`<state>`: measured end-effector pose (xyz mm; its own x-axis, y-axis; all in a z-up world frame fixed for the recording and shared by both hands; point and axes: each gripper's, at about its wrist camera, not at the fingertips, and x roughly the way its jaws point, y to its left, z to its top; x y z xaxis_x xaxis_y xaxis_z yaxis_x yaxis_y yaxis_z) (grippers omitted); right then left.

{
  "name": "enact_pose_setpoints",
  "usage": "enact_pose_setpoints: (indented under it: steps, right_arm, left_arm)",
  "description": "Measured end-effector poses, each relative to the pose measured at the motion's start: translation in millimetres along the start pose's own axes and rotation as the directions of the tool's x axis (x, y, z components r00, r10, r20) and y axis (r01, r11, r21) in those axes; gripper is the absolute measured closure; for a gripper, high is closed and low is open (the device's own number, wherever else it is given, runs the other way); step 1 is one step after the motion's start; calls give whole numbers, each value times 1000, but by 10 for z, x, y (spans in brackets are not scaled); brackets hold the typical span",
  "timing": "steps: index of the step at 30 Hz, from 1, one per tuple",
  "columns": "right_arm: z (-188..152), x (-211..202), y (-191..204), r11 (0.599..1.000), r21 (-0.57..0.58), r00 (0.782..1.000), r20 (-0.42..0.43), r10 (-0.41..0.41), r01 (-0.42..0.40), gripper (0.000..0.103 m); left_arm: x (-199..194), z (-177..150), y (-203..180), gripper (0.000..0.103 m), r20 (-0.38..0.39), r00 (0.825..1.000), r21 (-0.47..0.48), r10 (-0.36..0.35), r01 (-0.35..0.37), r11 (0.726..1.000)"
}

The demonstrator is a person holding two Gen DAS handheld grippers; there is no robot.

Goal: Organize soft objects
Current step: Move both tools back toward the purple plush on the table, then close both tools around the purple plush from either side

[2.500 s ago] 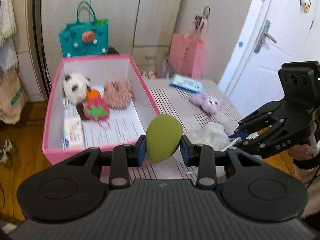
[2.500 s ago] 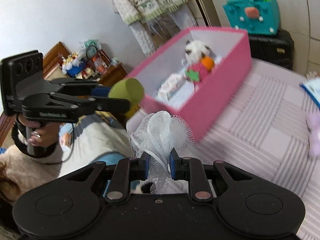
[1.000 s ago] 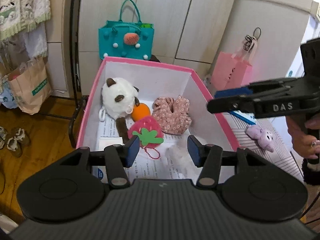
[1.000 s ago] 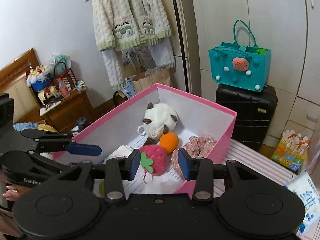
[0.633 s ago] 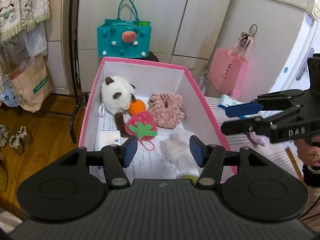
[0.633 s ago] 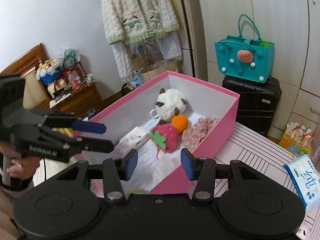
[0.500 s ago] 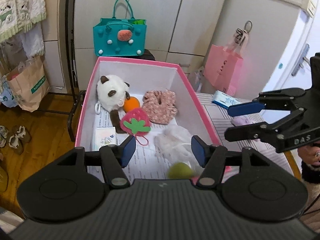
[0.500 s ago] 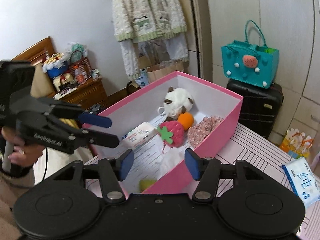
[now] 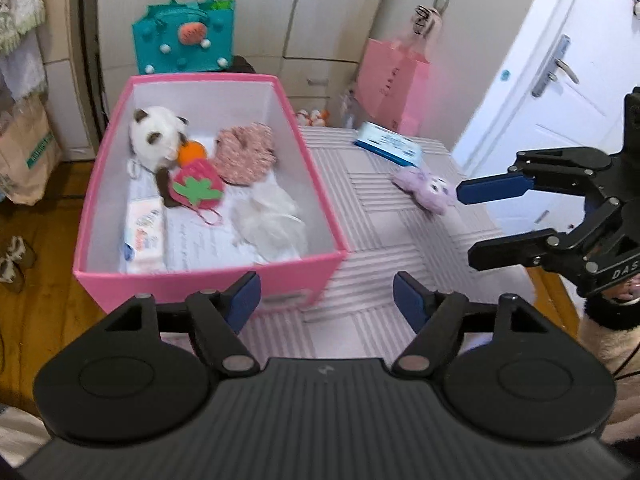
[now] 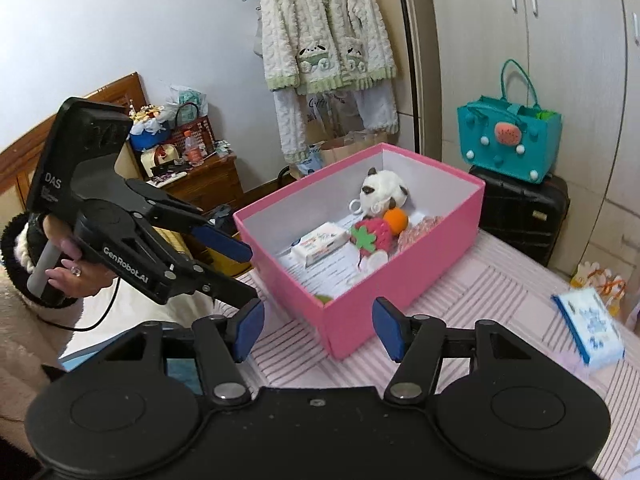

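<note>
A pink box (image 9: 324, 208) (image 10: 404, 296) stands on the striped pink cloth. In it lie a panda plush (image 9: 158, 136), an orange ball (image 9: 191, 152), a strawberry toy (image 9: 196, 190), a pink scrunchie (image 9: 246, 152), a white mesh puff (image 9: 270, 220) and a tissue pack (image 9: 144, 232). A green sponge (image 10: 325, 299) shows at the box's near corner in the right wrist view. A purple plush (image 9: 426, 192) lies on the cloth right of the box. My left gripper (image 9: 326, 300) is open and empty before the box. My right gripper (image 10: 318, 330) (image 9: 470, 220) is open and empty, beside the purple plush.
A blue-white tissue pack (image 9: 388, 146) (image 10: 588, 330) lies on the cloth at the far right. A teal bag (image 9: 184, 38) sits on a black suitcase (image 10: 520, 216) behind the box. A pink bag (image 9: 390, 84) and a white door (image 9: 552, 92) are beyond the table.
Both grippers have let go: the green sponge and the white mesh puff now lie in the box. Both grippers have drawn back from the box, jaws open wider.
</note>
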<state>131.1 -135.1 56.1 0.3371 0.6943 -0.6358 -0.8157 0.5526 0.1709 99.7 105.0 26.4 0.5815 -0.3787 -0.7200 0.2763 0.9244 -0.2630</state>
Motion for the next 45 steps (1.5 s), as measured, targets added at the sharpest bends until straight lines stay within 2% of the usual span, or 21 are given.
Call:
enact_pose_setpoints:
  steps: [2,6,8,12,15,18,21,23,25,26,27,29,31,33,38,40,42,45]
  right_arm:
    - [-79,-88,-25,1000,18,1000,-1,-11,11,33]
    - [-261,-238,-62,998,34,999,-9,-45,46,29]
    - [-358,-294,-93,997,37,998,-14,-63,64,19]
    - [-587,-406,-173,995,58,997,-22,-77,79,17]
    - [-752,-438,-238,994,69,996,-33,-87,89,11]
    - [-898,-447,-287,987,76,989,-28,-142,144,11]
    - [-1014,-428,-365,977,74,979,-3,-202,202,10]
    - [-1103,-414,-443,970,58,970,39,-239,236,11]
    - [-1170,-369,-505,948,45,942,98,-319,316,10]
    - [-1199,-347,-539,937,48,929,123,-348,345,10]
    - [-1226,-321,-594,936,53,925,137,-353,349,10]
    - [-1255,-273,-732,939,78,930,132,-344,336,11]
    - [-1283,-219,-900,945,115,943,101,-317,305,11]
    - [-1333,-169,-1032,946,132,948,79,-307,295,11]
    - [-1441,-46,-1285,910,168,916,75,-395,378,10]
    - [-1461,-21,-1390,909,166,913,82,-399,382,10]
    - [-1423,57,-1506,920,139,925,55,-377,366,10]
    - [-1357,164,-1601,910,94,912,39,-408,403,10]
  left_arm:
    - [-30,-13,-107,20,15,1000,17,3,-3,1000]
    - [-82,-19,-367,10,63,998,86,13,-19,996]
    - [-53,-9,-475,9,58,998,119,-1,-6,993]
    - [82,-5,-691,9,14,999,180,-30,26,983]
    - [216,-5,-827,7,-12,999,229,-49,50,972]
    - [371,15,-937,7,-25,997,254,-72,76,964]
    - [537,52,-992,7,-30,995,245,-99,103,964]
    - [649,78,-1016,7,5,995,219,-97,94,971]
    - [795,79,-1044,7,64,996,180,-54,42,983]
    - [877,84,-1057,7,69,997,175,-45,32,984]
    - [970,90,-1062,7,71,996,173,-52,39,984]
    - [1121,119,-1063,9,74,995,157,-67,55,986]
    - [1245,155,-1054,10,84,992,136,-97,85,987]
    - [1364,174,-1048,10,125,986,108,-107,94,990]
    - [1734,229,-1072,11,151,985,92,-83,70,993]
    - [1863,248,-1073,11,160,982,62,-102,93,994]
    - [1976,248,-1100,11,187,977,47,-100,93,995]
    - [2123,219,-1193,11,252,967,57,-35,21,998]
